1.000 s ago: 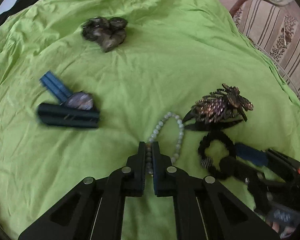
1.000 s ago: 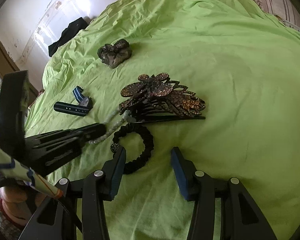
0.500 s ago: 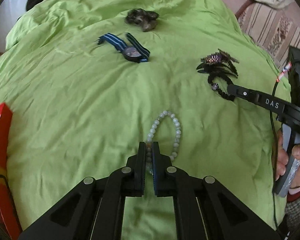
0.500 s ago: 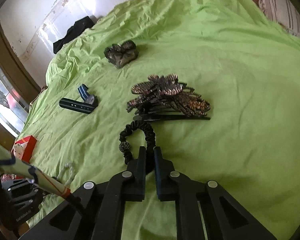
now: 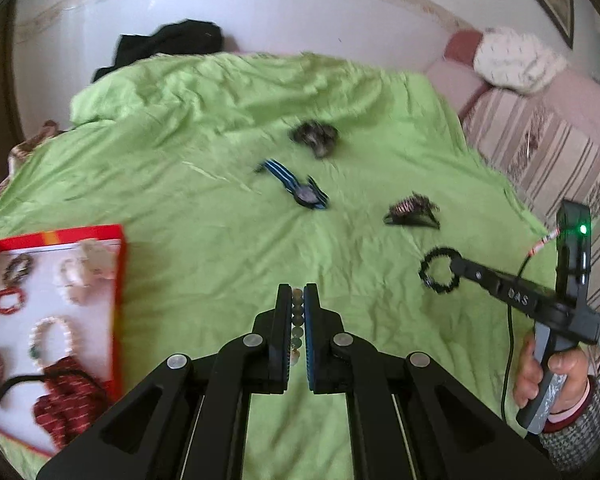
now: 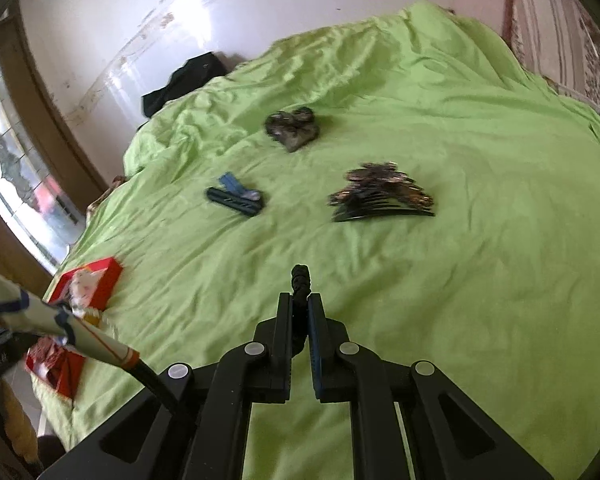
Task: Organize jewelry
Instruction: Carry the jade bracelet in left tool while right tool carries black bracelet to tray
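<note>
My left gripper (image 5: 298, 294) is shut on a pale green bead bracelet (image 5: 297, 320), held above the green bedspread. My right gripper (image 6: 300, 300) is shut on a black elastic bracelet (image 6: 301, 276); in the left wrist view it (image 5: 440, 270) hangs as a ring from that gripper's tip. A red-rimmed tray (image 5: 118, 280) with several bracelets lies at the left; it also shows in the right wrist view (image 6: 100, 276). On the bedspread lie a blue striped watch (image 5: 300, 190), a bronze hair claw (image 5: 412, 212) and a dark scrunchie (image 5: 314, 138).
The green bedspread (image 5: 204, 184) covers the bed. A striped sofa (image 5: 548, 152) stands at the right with a white cloth (image 5: 516, 60) on it. A black garment (image 5: 168, 46) lies at the far edge by the white wall. A window (image 6: 16, 176) is at the left.
Both grippers have lifted up and back with their bracelets off the bedspread. The red tray has come into fuller view at the left.
</note>
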